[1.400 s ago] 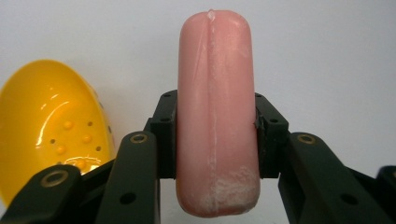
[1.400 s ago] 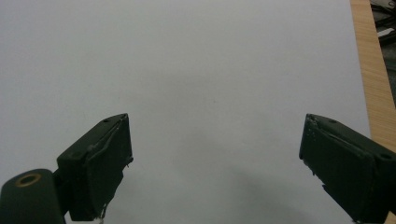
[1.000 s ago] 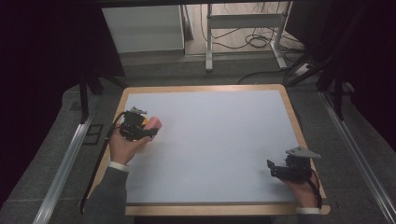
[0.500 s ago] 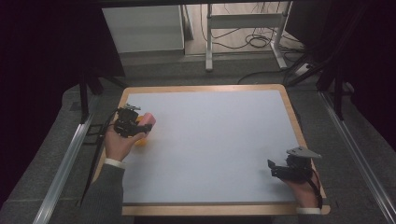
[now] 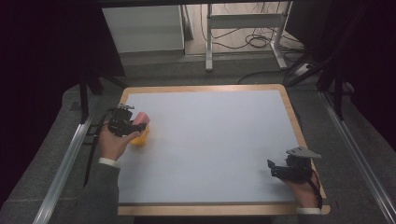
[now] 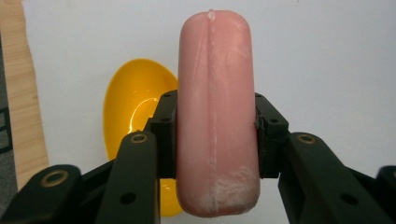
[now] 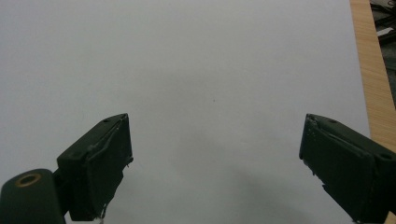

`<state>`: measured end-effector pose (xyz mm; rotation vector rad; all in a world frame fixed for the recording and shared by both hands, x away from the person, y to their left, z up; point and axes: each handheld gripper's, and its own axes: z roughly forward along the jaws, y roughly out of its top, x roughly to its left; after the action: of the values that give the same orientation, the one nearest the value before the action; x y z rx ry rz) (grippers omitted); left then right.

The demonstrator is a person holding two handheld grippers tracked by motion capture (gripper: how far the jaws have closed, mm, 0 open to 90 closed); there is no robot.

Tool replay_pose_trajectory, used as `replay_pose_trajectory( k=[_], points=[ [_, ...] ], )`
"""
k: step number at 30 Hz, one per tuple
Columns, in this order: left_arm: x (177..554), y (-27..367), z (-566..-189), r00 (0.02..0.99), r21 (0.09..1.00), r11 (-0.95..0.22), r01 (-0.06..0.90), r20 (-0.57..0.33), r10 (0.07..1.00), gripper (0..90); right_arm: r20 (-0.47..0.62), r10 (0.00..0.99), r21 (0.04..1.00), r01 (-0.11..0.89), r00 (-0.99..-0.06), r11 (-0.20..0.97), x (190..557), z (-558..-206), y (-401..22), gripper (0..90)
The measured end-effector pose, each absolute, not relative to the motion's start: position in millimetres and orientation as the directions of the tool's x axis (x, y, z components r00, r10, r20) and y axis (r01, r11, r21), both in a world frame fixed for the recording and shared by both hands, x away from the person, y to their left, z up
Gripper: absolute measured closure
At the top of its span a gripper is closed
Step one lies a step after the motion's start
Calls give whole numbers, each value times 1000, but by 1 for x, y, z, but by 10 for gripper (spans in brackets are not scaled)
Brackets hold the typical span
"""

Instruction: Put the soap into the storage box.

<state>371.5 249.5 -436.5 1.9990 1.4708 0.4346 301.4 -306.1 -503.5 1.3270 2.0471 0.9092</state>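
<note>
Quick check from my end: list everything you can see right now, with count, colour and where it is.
sausage: 1, pink, clamped in the left tongs over the table's left side
bowl: 1, yellow, on the table under and beside the sausage
table: 1, white top with wooden rim, centre
frame: 1, grey metal, on the floor beyond the table
cables: several, black, floor beyond the table
left tongs: 1, black, shut on the sausage
right tongs: 1, black, open, near right corner, nothing between them
hands: 2, holding the tongs

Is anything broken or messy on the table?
Nothing looks broken or spilled. The pink sausage, clamped upright in the left gripper, has whitish scuffs near its bottom end. A yellow bowl lies empty beside it.
</note>
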Motion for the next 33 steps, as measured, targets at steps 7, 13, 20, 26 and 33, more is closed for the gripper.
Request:
replay_pose_trajectory(
  k=[7, 13, 20, 26, 33],
  points=[
    [376, 257, -439, 305, 640, -184, 746, -83, 949, 603, -74, 924, 772, 565, -375, 291, 301, -503, -306, 90],
    [380, 263, -446, 282, 629, -163, 761, -95, 955, 603, -74, 925, 772, 566, -374, 290, 301, -503, -306, 90],
    [387, 266, -459, 253, 610, -145, 779, -94, 963, 603, -76, 923, 768, 568, -378, 295, 302, -504, -305, 90],
    [394, 266, -472, 237, 587, -134, 798, -101, 966, 603, -76, 925, 769, 568, -374, 293, 301, -504, -306, 90],
    [397, 266, -479, 229, 575, -132, 808, -100, 968, 603, -76, 923, 765, 572, -376, 296, 302, -505, -306, 89]
  ],
)
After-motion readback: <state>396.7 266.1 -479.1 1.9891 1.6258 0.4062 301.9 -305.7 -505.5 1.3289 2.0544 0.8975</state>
